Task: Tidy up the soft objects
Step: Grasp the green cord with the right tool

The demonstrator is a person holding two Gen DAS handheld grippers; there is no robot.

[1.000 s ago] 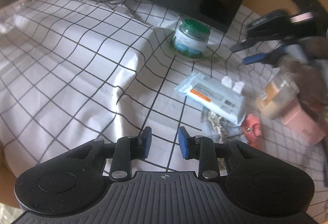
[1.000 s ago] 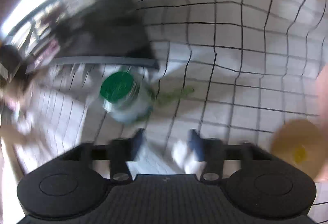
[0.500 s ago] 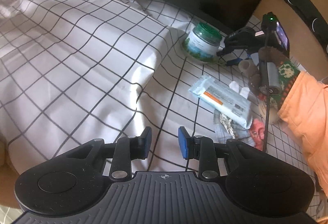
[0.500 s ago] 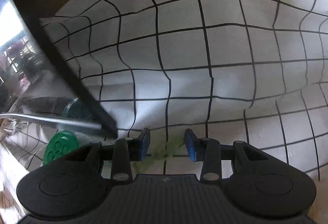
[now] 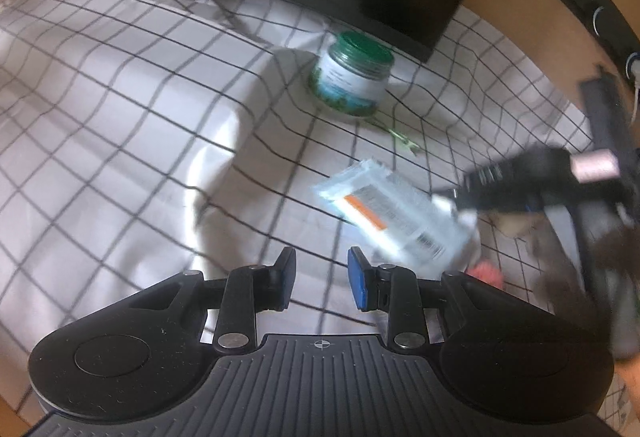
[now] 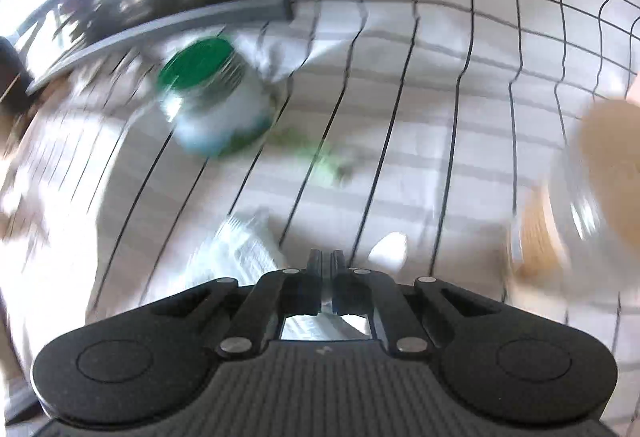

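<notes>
Right tongs [image 6: 326, 269] just closed, seemingly empty; left tongs [image 5: 322, 279] parted, empty; jar [image 5: 352, 79], packet [image 5: 394, 215] ahead.

Jar [image 5: 352, 79] and packet [image 5: 394, 215] flank bare cloth [image 5: 120, 125].

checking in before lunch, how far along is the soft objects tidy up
Nothing looks done yet: the wipes pack, the green-lidded jar and a pink item lie scattered on the checked cloth. In hand: nothing. The left gripper hovers open and empty; the right gripper is shut with nothing visible between its fingers. Left: all the sorting, by the look of it.
</notes>
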